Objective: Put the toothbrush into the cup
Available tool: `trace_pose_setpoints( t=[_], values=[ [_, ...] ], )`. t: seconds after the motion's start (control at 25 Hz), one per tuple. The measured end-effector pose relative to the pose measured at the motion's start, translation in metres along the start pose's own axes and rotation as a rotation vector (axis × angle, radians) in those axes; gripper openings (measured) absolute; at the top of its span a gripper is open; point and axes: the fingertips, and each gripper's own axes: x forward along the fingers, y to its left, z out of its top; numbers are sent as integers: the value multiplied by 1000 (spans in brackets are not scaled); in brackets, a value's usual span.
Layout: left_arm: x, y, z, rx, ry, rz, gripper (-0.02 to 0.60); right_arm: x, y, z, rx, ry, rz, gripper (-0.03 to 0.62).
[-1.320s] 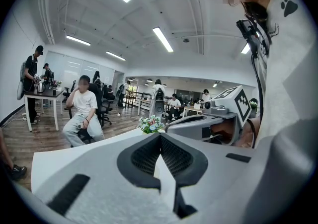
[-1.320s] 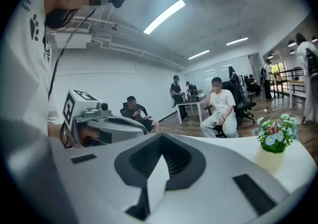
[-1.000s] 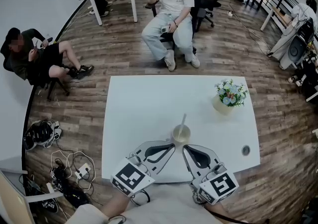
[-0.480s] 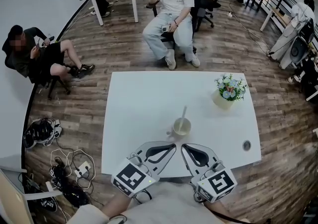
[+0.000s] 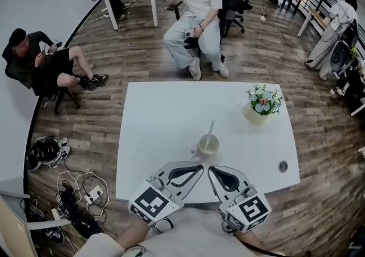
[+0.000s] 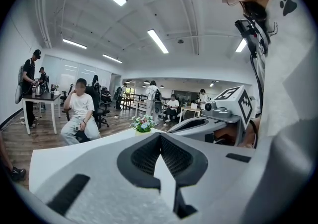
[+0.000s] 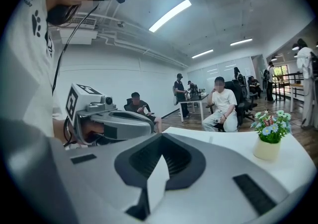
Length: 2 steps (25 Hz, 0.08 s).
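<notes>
Spotting slim white toothbrush (image 5: 210, 129) already standing in pale cream round cup (image 5: 207, 146) on white rectangular table (image 5: 159, 113), handle tilting toward 12 o'clock. Sitting at 12 o'clock from right gripper (image 5: 212, 169), 1 o'clock from left gripper (image 5: 197, 167), right seemingly nearer. Keeping both claws clenched, gripping nothing.

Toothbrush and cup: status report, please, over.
Left tongs and right tongs shut, empty. Toothbrush stands in cup. Nothing in the way.

The cup (image 5: 208, 146) hides the lower end of the toothbrush (image 5: 211, 128); I can't identify the small dark disc (image 5: 283, 166).
</notes>
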Motion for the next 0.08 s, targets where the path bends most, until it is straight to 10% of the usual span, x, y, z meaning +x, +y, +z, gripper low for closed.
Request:
trace_pose_setpoints(
  t=[0.08],
  values=[
    [1, 0, 2, 5, -2, -3, 6, -1, -2, 1, 2, 1, -3, 18]
  ],
)
